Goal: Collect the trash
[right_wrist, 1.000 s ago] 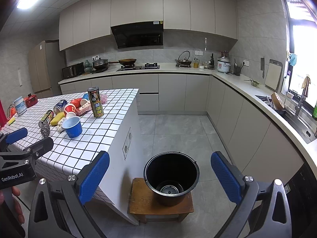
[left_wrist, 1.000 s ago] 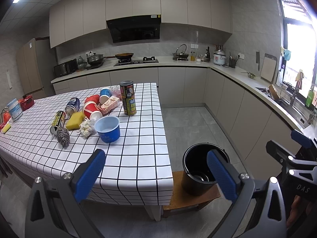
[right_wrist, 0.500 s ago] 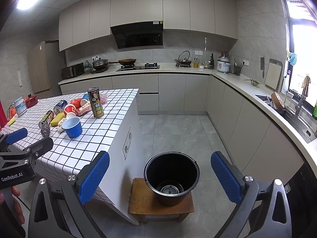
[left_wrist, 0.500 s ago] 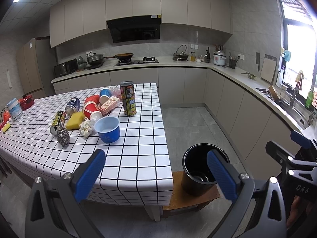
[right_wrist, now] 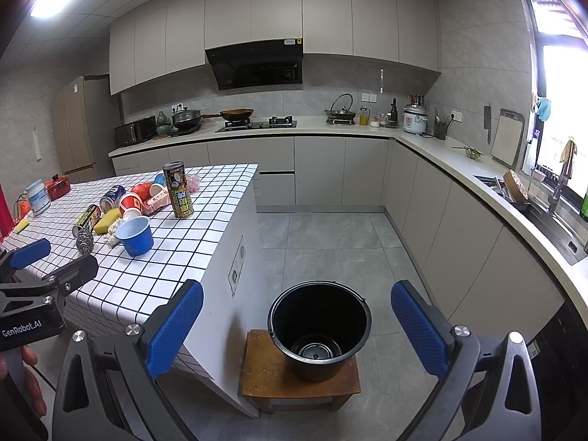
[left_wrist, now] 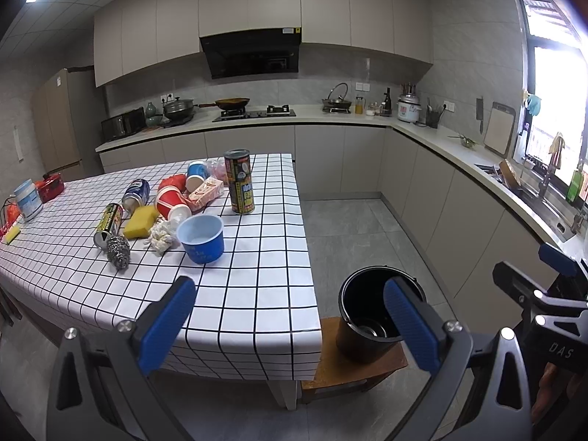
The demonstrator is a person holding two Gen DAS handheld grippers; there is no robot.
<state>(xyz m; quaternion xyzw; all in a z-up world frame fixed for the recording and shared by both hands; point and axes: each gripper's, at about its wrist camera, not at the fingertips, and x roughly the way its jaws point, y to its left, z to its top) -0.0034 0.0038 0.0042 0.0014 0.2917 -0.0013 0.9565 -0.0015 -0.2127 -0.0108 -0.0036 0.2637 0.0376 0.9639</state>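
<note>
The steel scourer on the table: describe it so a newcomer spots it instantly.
Start at the checked table and find the trash pile at its left. The steel scourer lies at the pile's near edge, below the lying yellow-black can. It alone is a shiny grey wire ball.

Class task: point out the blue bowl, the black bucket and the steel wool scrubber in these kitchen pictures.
blue bowl (left_wrist: 203,245): left wrist view, on its outer wall.
black bucket (right_wrist: 319,364): right wrist view, on its front outer wall.
steel wool scrubber (left_wrist: 118,251): left wrist view, on its middle.
</note>
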